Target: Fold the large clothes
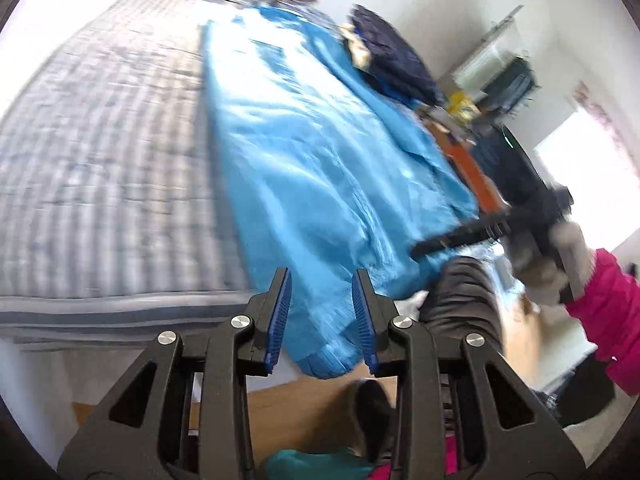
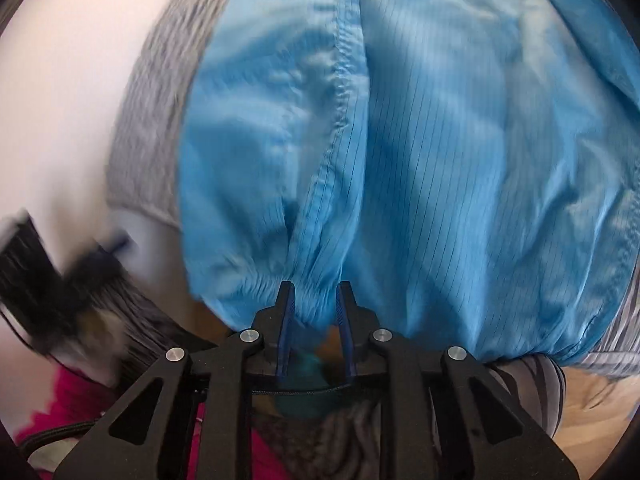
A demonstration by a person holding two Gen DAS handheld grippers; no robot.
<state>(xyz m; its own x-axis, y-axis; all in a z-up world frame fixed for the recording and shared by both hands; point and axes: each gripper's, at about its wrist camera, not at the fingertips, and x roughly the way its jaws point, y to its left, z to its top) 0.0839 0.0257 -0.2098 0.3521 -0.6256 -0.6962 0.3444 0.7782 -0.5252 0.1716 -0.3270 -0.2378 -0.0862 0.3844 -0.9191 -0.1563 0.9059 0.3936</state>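
Observation:
A large light-blue garment (image 1: 312,152) lies spread lengthwise on a bed with a grey checked cover (image 1: 100,160); its near end hangs over the bed's edge. My left gripper (image 1: 322,280) hovers above that near end, its blue pads apart, with the cloth showing behind the gap but not pinched. In the right wrist view the garment (image 2: 440,160) fills the frame. My right gripper (image 2: 315,292) is at its gathered hem, jaws slightly apart, a fold of hem lying loosely between them. The right gripper (image 1: 420,246) also shows blurred at the garment's right edge, held by a hand in a pink sleeve (image 1: 608,308).
A dark navy pile of clothes (image 1: 400,64) sits at the far right of the bed. Shelves and clutter (image 1: 500,76) stand beyond it by a bright window. A person's grey trouser leg (image 1: 460,300) and dark-socked foot (image 1: 372,412) stand on wooden floor (image 1: 300,404).

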